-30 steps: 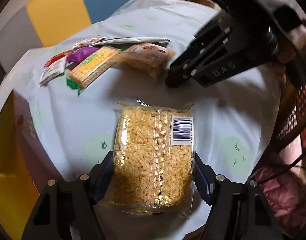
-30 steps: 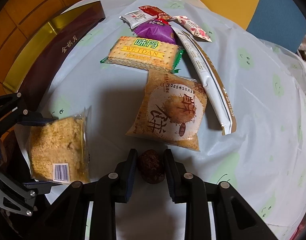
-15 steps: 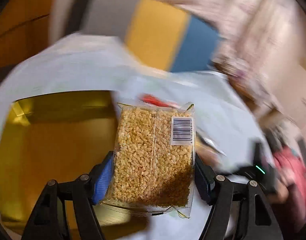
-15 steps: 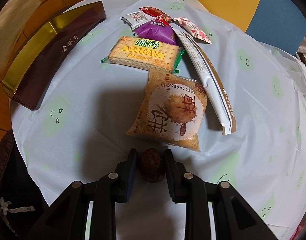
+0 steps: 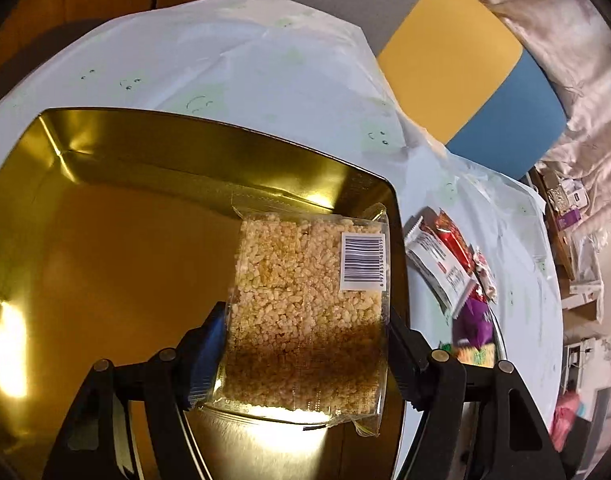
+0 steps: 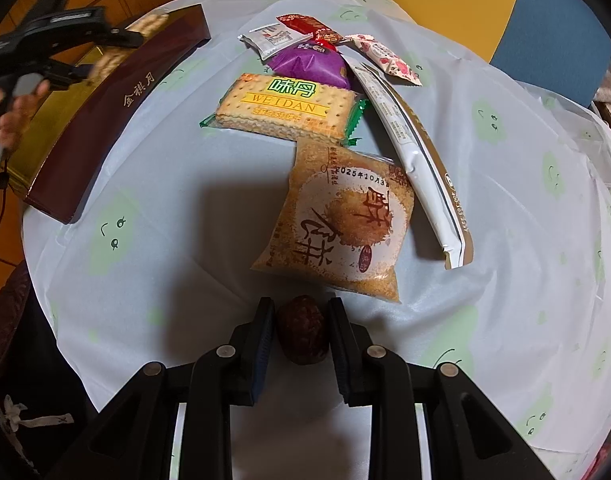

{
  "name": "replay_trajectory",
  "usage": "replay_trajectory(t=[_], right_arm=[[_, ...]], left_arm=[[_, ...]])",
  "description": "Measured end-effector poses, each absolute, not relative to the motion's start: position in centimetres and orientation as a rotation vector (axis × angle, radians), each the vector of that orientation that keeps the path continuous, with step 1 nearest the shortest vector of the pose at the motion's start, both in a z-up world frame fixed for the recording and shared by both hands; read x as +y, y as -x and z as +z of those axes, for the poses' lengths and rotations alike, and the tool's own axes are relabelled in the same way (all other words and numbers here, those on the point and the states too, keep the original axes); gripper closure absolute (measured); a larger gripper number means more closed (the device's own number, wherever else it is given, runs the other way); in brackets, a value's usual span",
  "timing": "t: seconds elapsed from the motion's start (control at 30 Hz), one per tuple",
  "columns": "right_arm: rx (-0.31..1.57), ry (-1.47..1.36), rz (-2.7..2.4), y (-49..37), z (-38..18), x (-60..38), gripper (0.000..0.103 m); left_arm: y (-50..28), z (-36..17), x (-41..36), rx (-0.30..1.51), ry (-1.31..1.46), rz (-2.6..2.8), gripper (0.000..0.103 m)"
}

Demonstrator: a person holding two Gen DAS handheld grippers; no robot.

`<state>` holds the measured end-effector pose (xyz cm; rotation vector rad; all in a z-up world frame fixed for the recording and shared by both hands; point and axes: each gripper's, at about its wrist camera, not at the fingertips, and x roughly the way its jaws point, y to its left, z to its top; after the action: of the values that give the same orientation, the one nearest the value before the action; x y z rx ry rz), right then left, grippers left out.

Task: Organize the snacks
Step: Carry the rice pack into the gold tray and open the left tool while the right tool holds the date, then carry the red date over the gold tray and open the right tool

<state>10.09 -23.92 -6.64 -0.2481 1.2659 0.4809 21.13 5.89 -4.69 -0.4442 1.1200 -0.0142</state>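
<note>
My left gripper (image 5: pixel 307 344) is shut on a clear pack of puffed-rice cake (image 5: pixel 309 292) and holds it over the open gold-lined box (image 5: pixel 105 240), near its right wall. In the right wrist view that gripper (image 6: pixel 117 36) is over the maroon box (image 6: pixel 117 116) at the far left. My right gripper (image 6: pixel 301 320) is shut on a dark brown date (image 6: pixel 302 334) above the table's near side. On the table lie a Weidan cracker pack (image 6: pixel 285 104), a brown pastry pack (image 6: pixel 337 220), a long white sachet (image 6: pixel 413 152) and small wrapped sweets (image 6: pixel 305 60).
The round table has a pale blue cloth (image 6: pixel 165 280) with green faces. The snack pile shows right of the box in the left wrist view (image 5: pixel 453 272). A yellow and blue chair (image 5: pixel 465 68) stands behind the table. Clutter (image 5: pixel 577 240) lies at the far right.
My left gripper has swung left with the rice cake pack, from above the table cloth to over the open box. My right gripper has stayed still with the date.
</note>
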Motion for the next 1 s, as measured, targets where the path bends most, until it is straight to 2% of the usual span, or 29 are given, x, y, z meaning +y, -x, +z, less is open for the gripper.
replay_trajectory(t=[0.17, 0.3, 0.57, 0.87, 1.0], right_arm=[[1.265, 0.245, 0.481, -10.1, -6.6, -23.9, 0.076], [1.263, 0.246, 0.480, -10.1, -6.6, -23.9, 0.076], [1.257, 0.231, 0.472, -10.1, -6.7, -23.9, 0.076], [1.239, 0.220, 0.428, -9.7, -6.6, -23.8, 0.077], [1.237, 0.209, 0.401, -9.4, -6.5, -23.8, 0.078]], left_arm=[[-20.0, -3.6, 6.5, 1.077, 0.435, -0.020, 0.020], [-17.2, -0.7, 7.6, 1.003, 0.381, -0.040, 0.020], [-8.8, 2.1, 3.1, 0.860, 0.187, -0.257, 0.021], [-0.8, -0.1, -4.2, 0.864, 0.002, -0.572, 0.021], [0.9, -2.0, -6.4, 0.865, -0.099, -0.618, 0.026]])
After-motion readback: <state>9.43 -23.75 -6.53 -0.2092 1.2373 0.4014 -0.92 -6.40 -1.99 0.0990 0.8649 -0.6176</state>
